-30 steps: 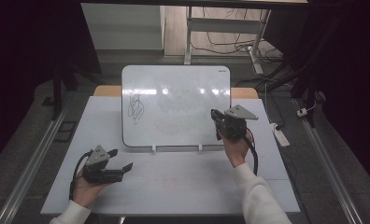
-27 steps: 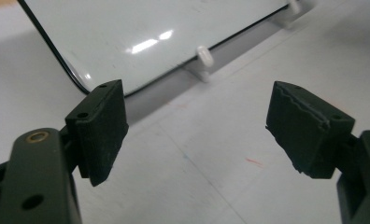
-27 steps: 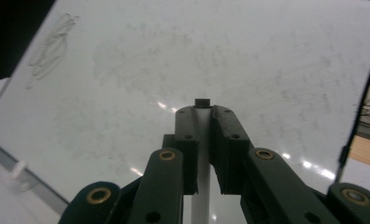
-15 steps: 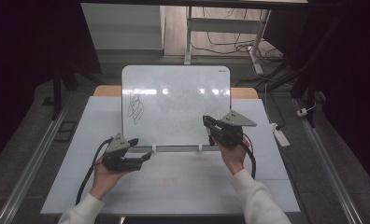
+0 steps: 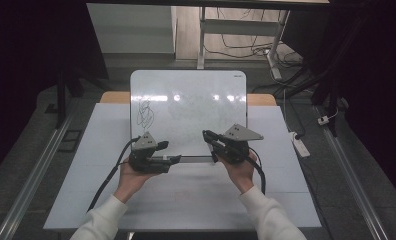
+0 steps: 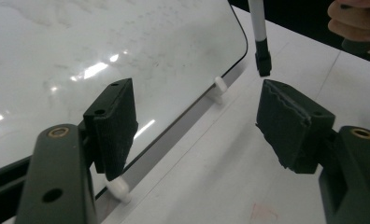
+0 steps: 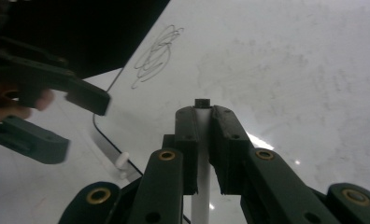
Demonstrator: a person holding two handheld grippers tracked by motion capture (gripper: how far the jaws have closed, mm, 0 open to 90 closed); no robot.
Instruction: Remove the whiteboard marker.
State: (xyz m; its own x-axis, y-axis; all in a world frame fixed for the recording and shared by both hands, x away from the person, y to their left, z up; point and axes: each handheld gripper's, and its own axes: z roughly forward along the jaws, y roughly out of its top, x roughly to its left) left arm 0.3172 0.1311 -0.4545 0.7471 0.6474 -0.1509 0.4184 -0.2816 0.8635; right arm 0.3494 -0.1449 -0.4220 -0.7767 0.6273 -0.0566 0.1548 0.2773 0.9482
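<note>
White-barrelled marker pen with a black tip sits clamped between the closed jaws of the right gripper, its tip just off the glossy white rectangular whiteboard that leans on the white tabletop. At the left, the left gripper hangs by the board's lower edge, near a white plastic foot; its jaws have just been closing, yet stand apart with nothing between them. A black scribble marks the board's left part.
</note>
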